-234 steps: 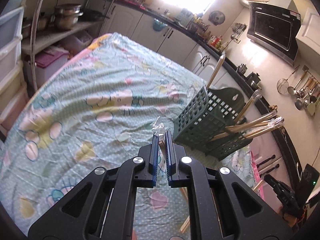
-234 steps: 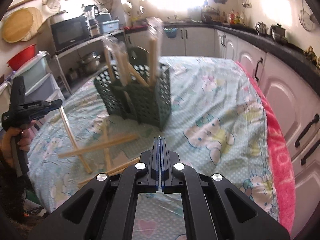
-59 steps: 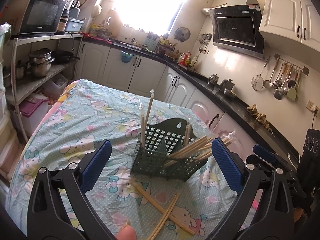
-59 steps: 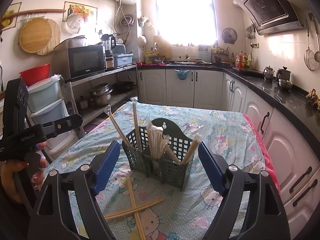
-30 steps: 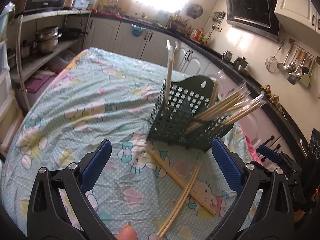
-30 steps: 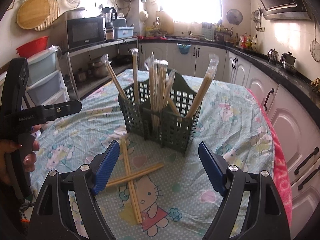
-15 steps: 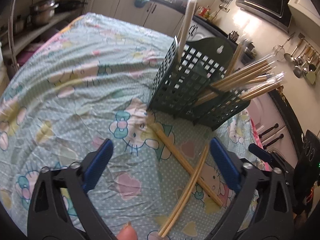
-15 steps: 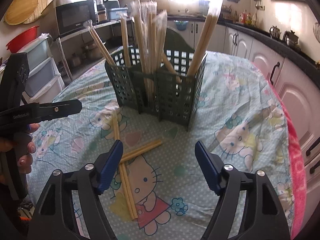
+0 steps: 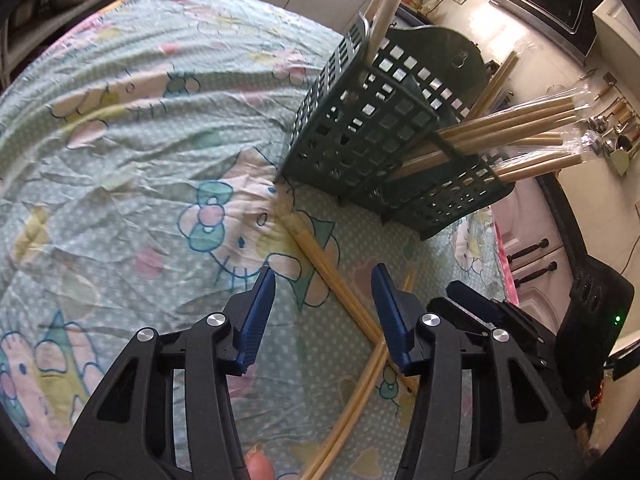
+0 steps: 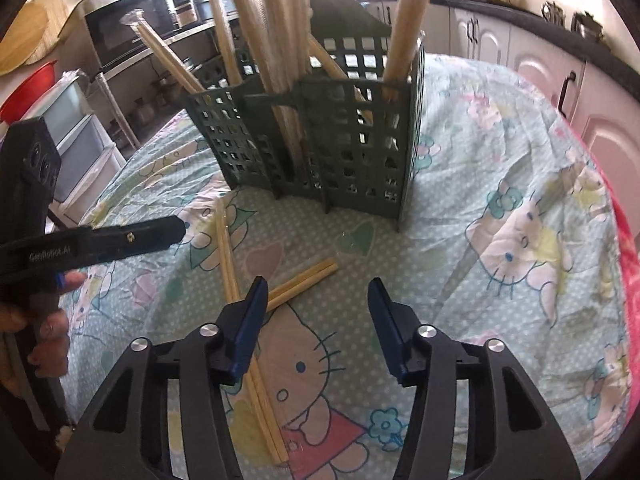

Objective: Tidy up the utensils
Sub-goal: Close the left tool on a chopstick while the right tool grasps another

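Two crossed chopstick pairs [image 9: 332, 276] lie on the worktop [image 9: 120, 128]: light, stiff, slippery; best pinched mid-length. Both grippers, left [image 9: 323, 312] and right [image 10: 316, 320], have fingers half-open, closing, empty.

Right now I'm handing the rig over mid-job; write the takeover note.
Left gripper: jaws closing, one chopstick pair between them, not yet pinched.
Right gripper: jaws closing, nothing gripped; the crossing pair lies by its left finger.
Green caddy stands on the tablecloth, already holding many wrapped chopsticks.
Left: lift both crossed pairs into the caddy.
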{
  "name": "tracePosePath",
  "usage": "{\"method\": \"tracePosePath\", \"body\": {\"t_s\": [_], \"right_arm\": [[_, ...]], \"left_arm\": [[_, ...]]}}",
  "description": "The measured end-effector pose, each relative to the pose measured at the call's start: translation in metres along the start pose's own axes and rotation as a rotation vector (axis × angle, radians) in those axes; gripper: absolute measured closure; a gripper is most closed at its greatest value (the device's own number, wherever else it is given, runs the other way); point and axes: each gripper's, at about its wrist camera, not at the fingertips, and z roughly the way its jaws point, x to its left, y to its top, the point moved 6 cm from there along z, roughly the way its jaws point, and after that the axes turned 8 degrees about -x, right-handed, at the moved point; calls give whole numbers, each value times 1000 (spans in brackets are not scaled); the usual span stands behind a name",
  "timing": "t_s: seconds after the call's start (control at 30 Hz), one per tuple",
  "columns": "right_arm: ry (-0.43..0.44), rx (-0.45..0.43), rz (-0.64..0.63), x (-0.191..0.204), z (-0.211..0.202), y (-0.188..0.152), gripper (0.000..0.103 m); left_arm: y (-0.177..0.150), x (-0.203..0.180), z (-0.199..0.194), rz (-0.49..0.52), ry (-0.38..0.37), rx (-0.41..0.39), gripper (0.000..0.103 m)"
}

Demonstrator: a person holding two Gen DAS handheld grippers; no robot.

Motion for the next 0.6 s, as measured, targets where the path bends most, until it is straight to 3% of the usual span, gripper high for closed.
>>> {"method": "tracePosePath", "body": {"t_s": [0.6], "right_arm": [[35,91,167,-8,35,3,74]], "left_arm": [[20,9,44,-71,49,33,64]]}}
